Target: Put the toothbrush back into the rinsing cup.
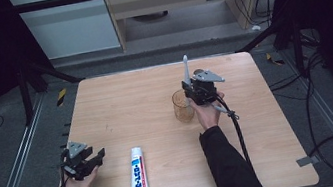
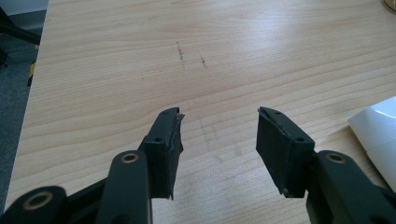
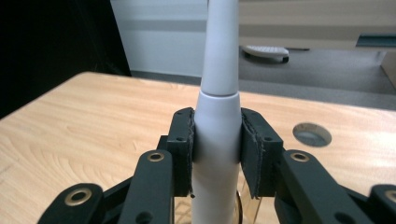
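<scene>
We've got the right tool pinching a white electric toothbrush upright by its body, right above the amber cup mid-desk, while our left tool sits spread and empty near the front left corner, toothpaste tube lying just beside it.

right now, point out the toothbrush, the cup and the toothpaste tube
toothbrush (image 3: pixel 217 140): right gripper view, on its white handle between the pads.
cup (image 1: pixel 182 107): high view, on its amber see-through wall.
toothpaste tube (image 1: pixel 138 174): high view, on the middle of the tube, on its print.
</scene>
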The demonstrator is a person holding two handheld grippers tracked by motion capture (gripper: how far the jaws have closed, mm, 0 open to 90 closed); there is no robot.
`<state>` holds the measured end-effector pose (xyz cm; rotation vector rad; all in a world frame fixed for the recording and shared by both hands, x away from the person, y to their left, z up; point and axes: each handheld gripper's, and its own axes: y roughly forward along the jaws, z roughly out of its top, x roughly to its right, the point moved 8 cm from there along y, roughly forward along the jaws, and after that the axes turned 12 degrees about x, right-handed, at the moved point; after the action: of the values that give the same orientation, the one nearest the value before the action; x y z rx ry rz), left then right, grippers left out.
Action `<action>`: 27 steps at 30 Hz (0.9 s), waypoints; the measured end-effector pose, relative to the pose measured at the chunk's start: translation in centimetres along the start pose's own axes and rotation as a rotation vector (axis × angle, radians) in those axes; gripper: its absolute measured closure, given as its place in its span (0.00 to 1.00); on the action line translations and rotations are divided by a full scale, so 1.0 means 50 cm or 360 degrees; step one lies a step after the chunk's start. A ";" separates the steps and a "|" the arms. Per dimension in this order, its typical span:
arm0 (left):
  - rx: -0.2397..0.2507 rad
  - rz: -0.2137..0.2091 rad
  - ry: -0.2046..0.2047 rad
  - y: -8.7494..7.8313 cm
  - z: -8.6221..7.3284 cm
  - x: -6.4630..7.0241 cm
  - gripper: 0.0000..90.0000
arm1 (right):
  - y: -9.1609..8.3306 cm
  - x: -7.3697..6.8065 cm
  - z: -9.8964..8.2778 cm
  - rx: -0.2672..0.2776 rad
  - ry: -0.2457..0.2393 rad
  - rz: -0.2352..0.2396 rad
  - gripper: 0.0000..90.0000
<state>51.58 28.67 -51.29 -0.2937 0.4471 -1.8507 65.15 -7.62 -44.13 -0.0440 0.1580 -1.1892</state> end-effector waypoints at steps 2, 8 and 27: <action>-0.0002 0.0001 0.0001 0.000 0.000 0.000 0.55 | -0.001 0.000 -0.006 -0.0019 -0.0017 0.0006 0.75; 0.0001 -0.0001 -0.0001 0.000 0.000 0.000 0.55 | -0.002 -0.005 -0.014 -0.0053 -0.0052 0.0007 0.75; -0.0004 -0.0003 0.0004 0.000 0.000 0.002 0.55 | -0.013 0.002 -0.033 -0.0137 -0.0080 0.0016 0.73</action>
<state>51.56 28.56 -51.31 -0.2935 0.4508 -1.8527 64.35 -7.88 -45.67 -0.1481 0.1652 -1.1697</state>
